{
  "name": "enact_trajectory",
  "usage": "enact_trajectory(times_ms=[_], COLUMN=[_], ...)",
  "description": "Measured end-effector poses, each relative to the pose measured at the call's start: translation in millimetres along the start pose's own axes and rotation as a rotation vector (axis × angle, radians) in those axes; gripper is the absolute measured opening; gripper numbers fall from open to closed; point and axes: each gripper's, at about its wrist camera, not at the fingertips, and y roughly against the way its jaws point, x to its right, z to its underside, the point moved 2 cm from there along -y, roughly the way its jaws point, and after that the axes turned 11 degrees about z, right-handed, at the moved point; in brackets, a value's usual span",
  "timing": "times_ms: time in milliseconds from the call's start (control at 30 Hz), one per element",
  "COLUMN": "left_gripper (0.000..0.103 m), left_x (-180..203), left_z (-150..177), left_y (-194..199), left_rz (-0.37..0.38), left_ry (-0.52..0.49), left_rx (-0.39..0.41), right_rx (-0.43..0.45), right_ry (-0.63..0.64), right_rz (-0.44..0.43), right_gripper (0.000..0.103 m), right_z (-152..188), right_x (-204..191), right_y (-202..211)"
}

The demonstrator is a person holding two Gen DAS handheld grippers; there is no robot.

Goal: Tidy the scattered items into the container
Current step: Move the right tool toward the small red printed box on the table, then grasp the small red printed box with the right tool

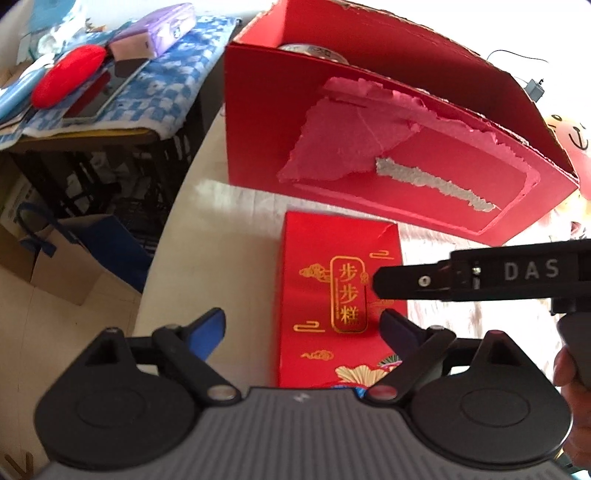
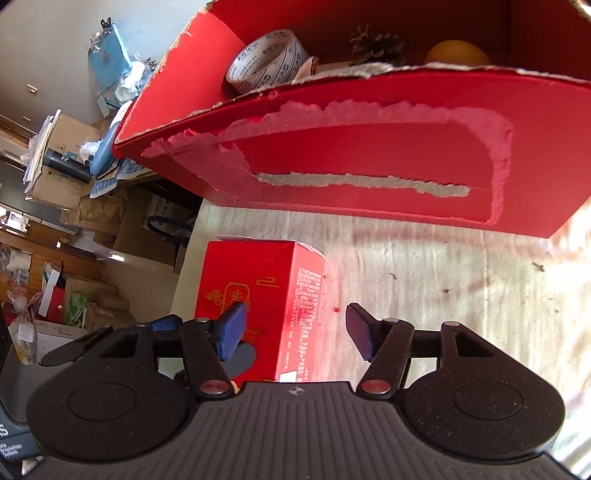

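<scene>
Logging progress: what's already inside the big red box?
Inside the big red box: a tape roll, a pine cone and an orange ball. Its front wall hides the floor.

Background clutter off the left edge of the table

Far left there's a blue-and-white checked cloth [image 1: 173, 77] draped over a dark side stand, with a glossy red oval case [image 1: 66, 79], a purple zip pouch [image 1: 162, 27] and a flat tablet-looking slab [image 1: 99, 101] sitting on it. Below that on the floor is a blue paper bag [image 1: 99, 251] beside an open cardboard box [image 1: 40, 269]. Far right, a small grey plug adapter [image 1: 533, 88] on a thin black cable.
</scene>
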Motion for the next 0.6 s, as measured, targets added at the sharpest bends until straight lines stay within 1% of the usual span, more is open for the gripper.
enact_trajectory(times_ms=[100,233,300,367,433,467,600], left_gripper=[0.097,0.099,0.098,0.088,0.088,0.088,0.086], left_x=[-1.3,2.3,6.0,10.5,15.1,15.7,14.2], left_z=[-1.3,-0.9,-0.5,0.8,2.5,2.8,1.9], left_y=[-2.6,-7.9,-10.7,-14.7,-15.6,-15.2,-11.2], left_rz=[0.022,0.08,0.112,0.141,0.139,0.142,0.162], left_ry=[-0.017,-0.043,-0.065,-0.101,-0.153,-0.172,-0.214], left_rx=[-0.01,-0.035,-0.05,-0.075,-0.08,-0.081,-0.092], right_rx=[-0.01,-0.021,-0.024,-0.034,-0.036,-0.032,-0.031], right_ry=[0.001,-0.018,-0.02,-0.029,-0.044,-0.05,-0.073], right_rz=[0.005,-0.009,-0.012,-0.029,-0.032,-0.032,-0.042], right_gripper=[0.063,0.063,0.064,0.065,0.069,0.069,0.067], right_z=[-0.2,-1.2,-1.6,-1.1,0.0,0.2,2.6], right_x=[-3.8,-6.2,-7.3,-8.9,-10.1,-10.0,-8.4], right_y=[-4.1,-8.7,-10.1,-12.9,-15.9,-16.0,-11.7])
